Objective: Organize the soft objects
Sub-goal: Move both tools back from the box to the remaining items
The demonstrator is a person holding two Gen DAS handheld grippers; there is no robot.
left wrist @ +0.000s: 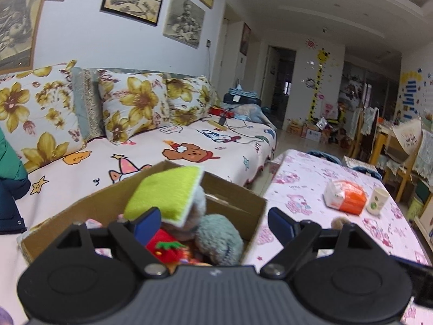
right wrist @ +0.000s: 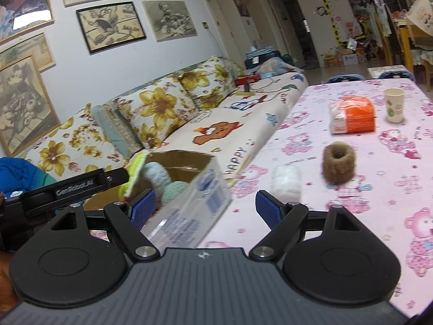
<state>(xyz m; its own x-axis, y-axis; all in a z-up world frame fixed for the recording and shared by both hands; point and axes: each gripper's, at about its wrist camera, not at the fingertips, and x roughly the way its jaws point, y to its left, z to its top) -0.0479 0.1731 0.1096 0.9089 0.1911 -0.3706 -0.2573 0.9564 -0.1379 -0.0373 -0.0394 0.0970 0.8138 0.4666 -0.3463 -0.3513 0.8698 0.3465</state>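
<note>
The open brown cardboard box (left wrist: 232,197) stands at the near corner of the table with the pink bear-print cloth (left wrist: 305,178), beside the sofa, presumably so that both hands can reach it as the place to gather the soft things; it already holds a lime-green flat sponge pad with a white backing (left wrist: 167,192), which leans tilted on top of a pale grey-blue fluffy plush (left wrist: 219,238), with a red felt tomato-like toy (left wrist: 165,246) lower down; the left gripper (left wrist: 211,222) hangs over the box with its blue pads spread wide and pressing on nothing, the sponge's lower edge just beside the left pad, which reads as a release into the box; the right gripper (right wrist: 204,208) is likewise spread and empty, pointed across the table at what seems left to collect: a white fuzzy roll (right wrist: 286,184), blurred, and beyond it a brown woolly ring-shaped piece (right wrist: 338,162) standing upright, the two near each other but apart.
</note>
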